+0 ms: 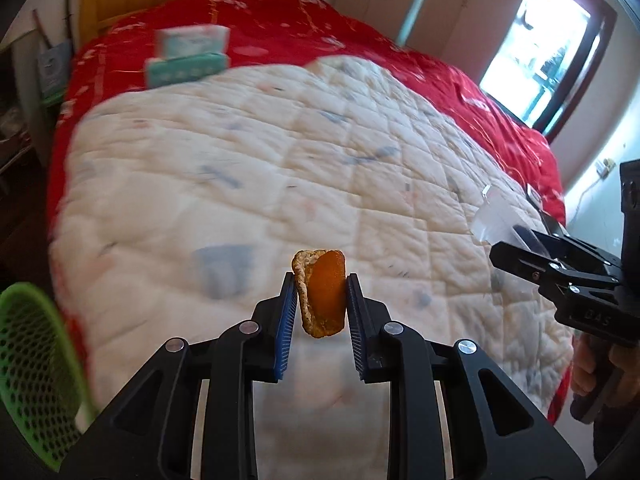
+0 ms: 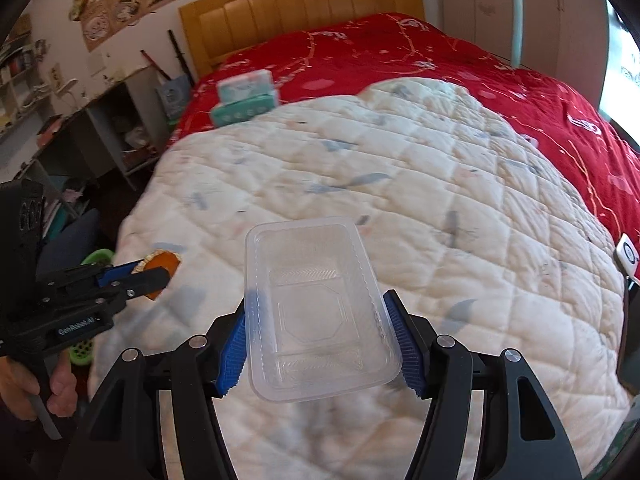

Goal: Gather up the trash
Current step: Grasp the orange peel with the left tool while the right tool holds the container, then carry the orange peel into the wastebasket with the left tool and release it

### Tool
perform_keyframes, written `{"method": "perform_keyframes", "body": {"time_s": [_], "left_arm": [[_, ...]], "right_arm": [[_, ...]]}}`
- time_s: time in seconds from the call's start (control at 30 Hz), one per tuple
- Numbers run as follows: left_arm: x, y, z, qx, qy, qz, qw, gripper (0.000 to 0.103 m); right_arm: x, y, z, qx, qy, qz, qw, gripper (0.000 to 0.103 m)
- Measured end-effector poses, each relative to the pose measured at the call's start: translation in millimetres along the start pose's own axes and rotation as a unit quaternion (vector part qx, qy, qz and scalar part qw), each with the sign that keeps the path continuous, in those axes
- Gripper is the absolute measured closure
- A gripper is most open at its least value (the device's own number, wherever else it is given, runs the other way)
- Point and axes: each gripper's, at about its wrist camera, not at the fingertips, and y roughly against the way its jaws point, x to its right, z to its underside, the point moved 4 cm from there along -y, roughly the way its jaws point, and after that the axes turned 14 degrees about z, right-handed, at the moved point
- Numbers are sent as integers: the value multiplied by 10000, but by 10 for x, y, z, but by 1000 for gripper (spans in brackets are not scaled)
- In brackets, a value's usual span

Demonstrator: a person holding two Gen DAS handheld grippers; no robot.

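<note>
Left tool [image 1: 322,296] pinches one orange peel [image 1: 325,294]; right tool [image 2: 320,336] clamps one clear tray [image 2: 316,312], apparently empty.

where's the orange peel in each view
left wrist: orange peel low centre, pinched in the left gripper.
right wrist: orange peel at mid-left edge, in that same gripper.
shared landmark: teal tissue box on the red blanket.

Wide bed [image 2: 500,92] with a red patterned cover and a yellow wooden headboard [image 2: 300,12]
A cream quilted blanket [image 2: 400,184] lies spread over it; a teal-and-white packet [image 2: 246,98] sits on the red cover at the blanket's far edge
</note>
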Motion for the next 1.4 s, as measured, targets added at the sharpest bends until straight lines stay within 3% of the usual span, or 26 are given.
{"method": "perform_keyframes", "body": {"time_s": [0.3, 0.53, 0.87, 0.97, 1.03, 1.07, 1.17, 1.4], "left_arm": [[-665, 1009, 338, 481, 504, -609, 9957, 79], [-1328, 1596, 645, 645, 1068, -1189, 9850, 79], [-2070, 1844, 1067, 387, 1700, -1724, 9695, 77], [-2207, 1848, 1175, 319, 1895, -1707, 9664, 75], [-2296, 1862, 1236, 321, 2059, -1635, 9643, 68], [-2324, 1883, 1264, 351, 2122, -1624, 9630, 60], [-2333, 1939, 1320, 437, 2173, -1619, 9616, 55], [-2296, 2149, 1400, 602, 2216, -1691, 9585, 53]], "right_arm": [[-738, 271, 88, 102, 244, -397, 9989, 42], [-1249, 357, 88, 110, 422, -689, 9967, 42], [-1824, 410, 80, 84, 811, -961, 9920, 42], [-1942, 419, 66, 78, 877, -1018, 9909, 42], [-1994, 414, 54, 71, 918, -1041, 9903, 42], [-2035, 418, 52, 70, 949, -1056, 9898, 42], [-2114, 427, 47, 71, 1026, -1081, 9888, 42], [-2317, 435, 53, 53, 1125, -1211, 9862, 42]]}}
